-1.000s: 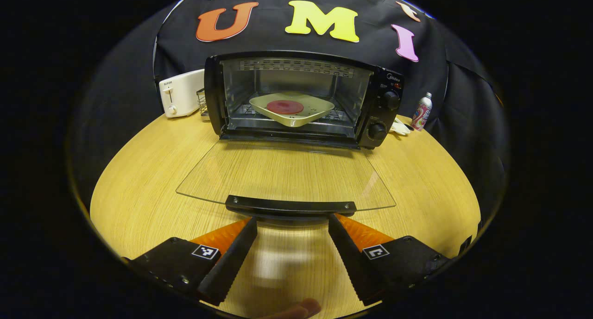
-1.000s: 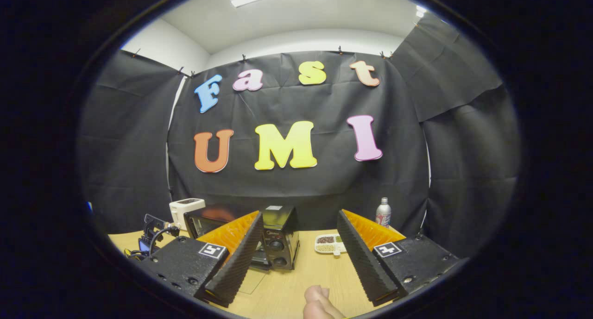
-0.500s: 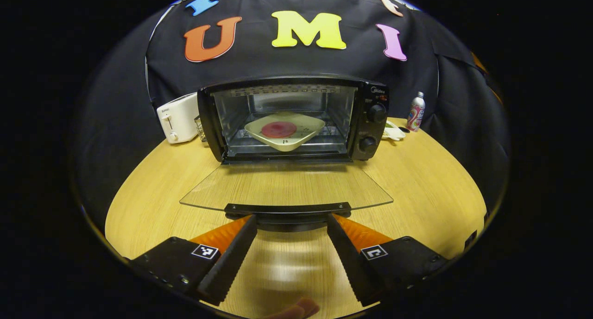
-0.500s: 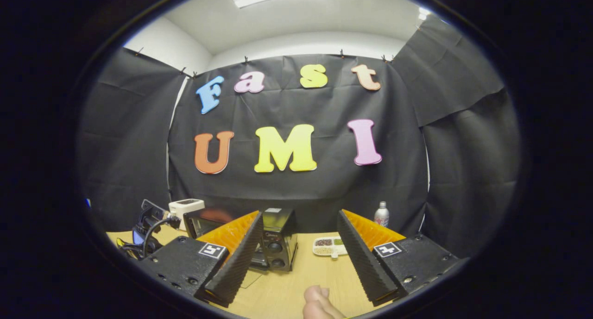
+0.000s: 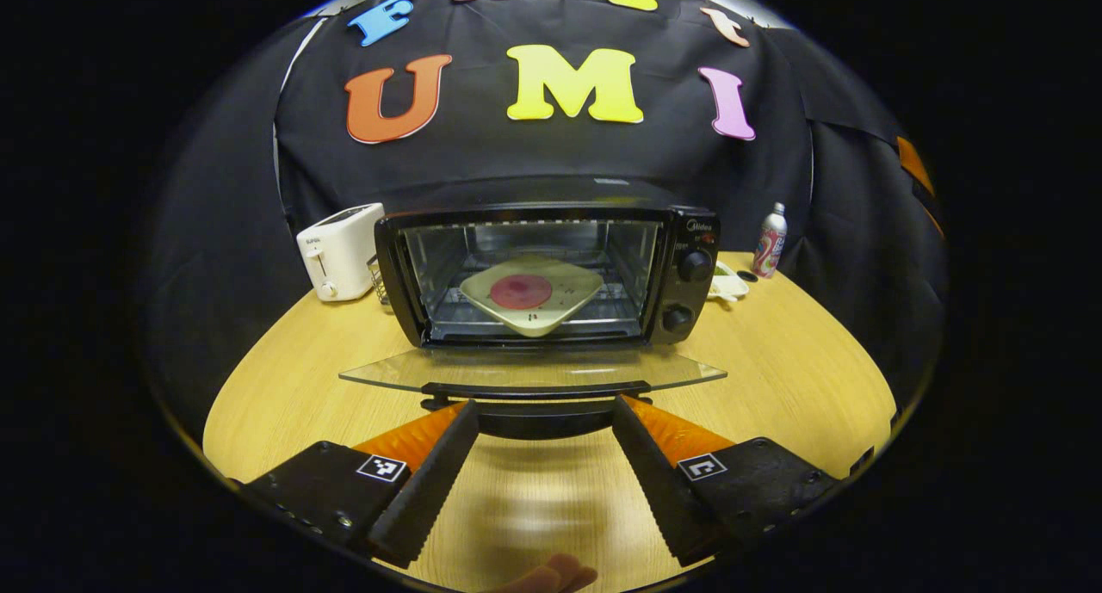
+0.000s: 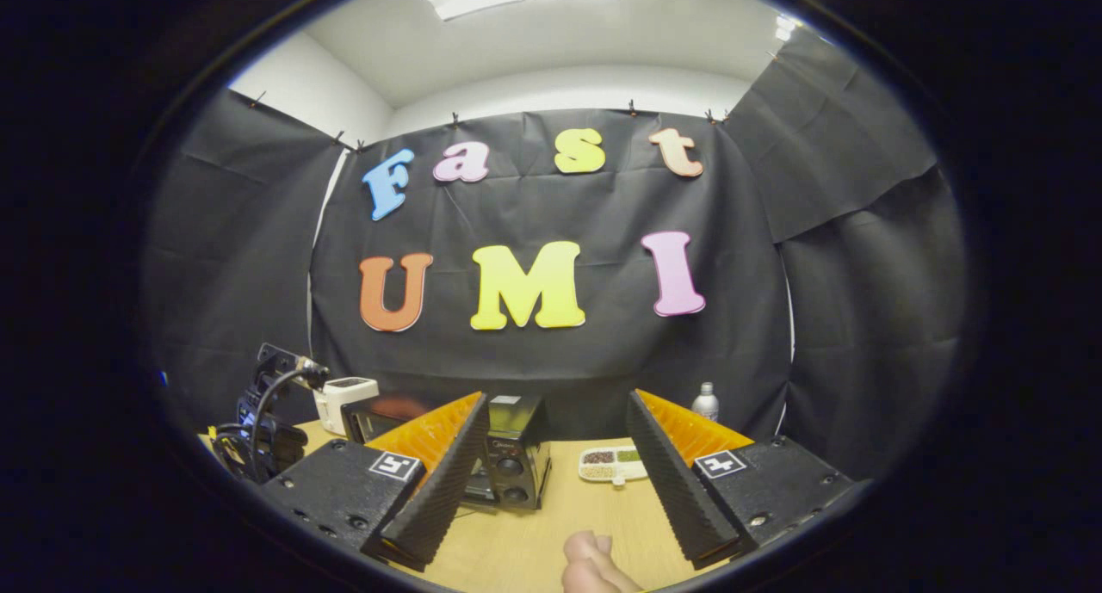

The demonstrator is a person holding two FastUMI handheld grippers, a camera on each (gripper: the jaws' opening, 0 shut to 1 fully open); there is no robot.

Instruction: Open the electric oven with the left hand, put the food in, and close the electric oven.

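A: Noting state — electric oven (image 5: 551,270) sits on the wooden table (image 5: 284,386), door (image 5: 534,371) hinged down and seen nearly edge-on, just in front of the oven mouth. Plate (image 5: 532,293) with the round red food (image 5: 520,291) rests on the rack inside the oven.

B: Grippers?

A: Left gripper (image 5: 541,455) has its fingers spread apart, nothing between them; the door's dark handle bar (image 5: 535,393) lies just ahead of the fingertips, whether touching I cannot tell. Right gripper (image 6: 555,472) is likewise spread and empty, held off to the side of the oven, near its knob panel (image 6: 513,464).

B: Handling of the door?

A: Judgement only — glass pane, stiff, smooth and likely slippery, fragile at its edges. Take it by the handle bar, at its middle, from beneath; a rigid, narrow bar that should suit a lift or a pinch. Door probably light and hinge-guided, so it should swing up toward the oven without much force; let it slam and the glass is at risk.
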